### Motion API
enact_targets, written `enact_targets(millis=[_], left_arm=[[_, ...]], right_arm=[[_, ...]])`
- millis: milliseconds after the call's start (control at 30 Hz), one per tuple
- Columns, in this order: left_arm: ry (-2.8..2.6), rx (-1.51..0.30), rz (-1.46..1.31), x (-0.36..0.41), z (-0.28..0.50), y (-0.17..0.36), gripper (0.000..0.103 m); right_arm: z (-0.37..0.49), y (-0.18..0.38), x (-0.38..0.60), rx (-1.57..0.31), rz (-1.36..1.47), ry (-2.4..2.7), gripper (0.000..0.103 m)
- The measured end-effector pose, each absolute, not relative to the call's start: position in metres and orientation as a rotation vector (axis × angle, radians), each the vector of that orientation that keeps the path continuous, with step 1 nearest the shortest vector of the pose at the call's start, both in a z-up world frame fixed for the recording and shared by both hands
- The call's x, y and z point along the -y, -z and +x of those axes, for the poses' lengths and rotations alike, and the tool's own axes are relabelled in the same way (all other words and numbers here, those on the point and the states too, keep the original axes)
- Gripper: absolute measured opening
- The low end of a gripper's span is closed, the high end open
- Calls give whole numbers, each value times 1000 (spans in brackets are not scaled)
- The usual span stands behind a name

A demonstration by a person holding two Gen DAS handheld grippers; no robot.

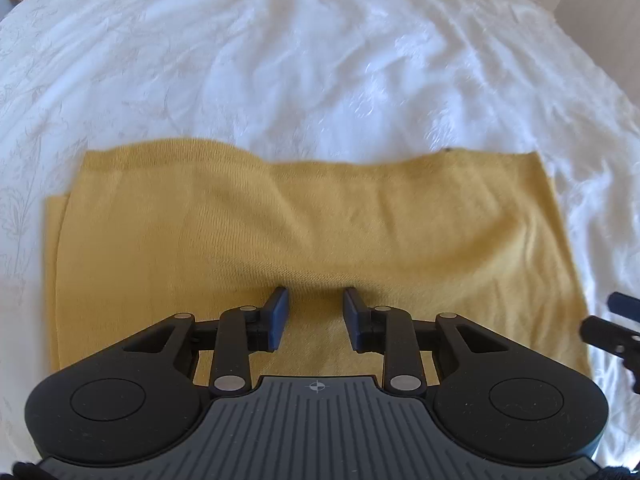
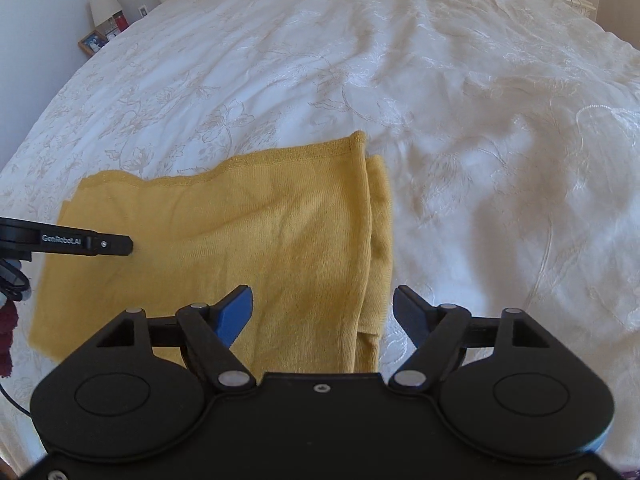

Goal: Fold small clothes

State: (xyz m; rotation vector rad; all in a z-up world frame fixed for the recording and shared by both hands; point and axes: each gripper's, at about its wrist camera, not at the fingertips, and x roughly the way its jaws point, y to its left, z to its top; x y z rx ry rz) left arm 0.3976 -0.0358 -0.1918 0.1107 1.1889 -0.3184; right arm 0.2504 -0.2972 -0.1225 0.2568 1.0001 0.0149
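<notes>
A mustard-yellow knit garment (image 1: 320, 220) lies folded into a flat rectangle on a white bedspread (image 1: 320, 60). My left gripper (image 1: 316, 300) hangs over the near middle of it, jaws a little apart, only flat cloth showing in the gap. In the right wrist view the garment (image 2: 260, 220) shows its layered right edge. The left gripper (image 2: 129, 245) comes in from the left there, its tip at the cloth. My right gripper (image 2: 324, 300) stands wide open above that right edge and grips nothing. One of its fingers (image 1: 624, 305) shows at the right border of the left wrist view.
The embroidered bedspread (image 2: 480, 120) stretches far beyond and to the right of the garment. A bedside table with a picture frame (image 2: 93, 42) and a lamp (image 2: 102, 2) stands at the far left. A dark red cloth (image 2: 6, 332) lies at the left border.
</notes>
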Motion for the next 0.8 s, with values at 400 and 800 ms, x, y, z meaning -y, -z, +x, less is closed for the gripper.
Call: enact_targets(millis=[400, 800], left_arm=[[249, -1234, -5, 24, 404, 197, 35], [245, -1277, 19, 37, 422, 189, 37]], right_arm=[[240, 156, 343, -1066, 585, -61, 92], [266, 175, 363, -1080, 690, -196, 94]])
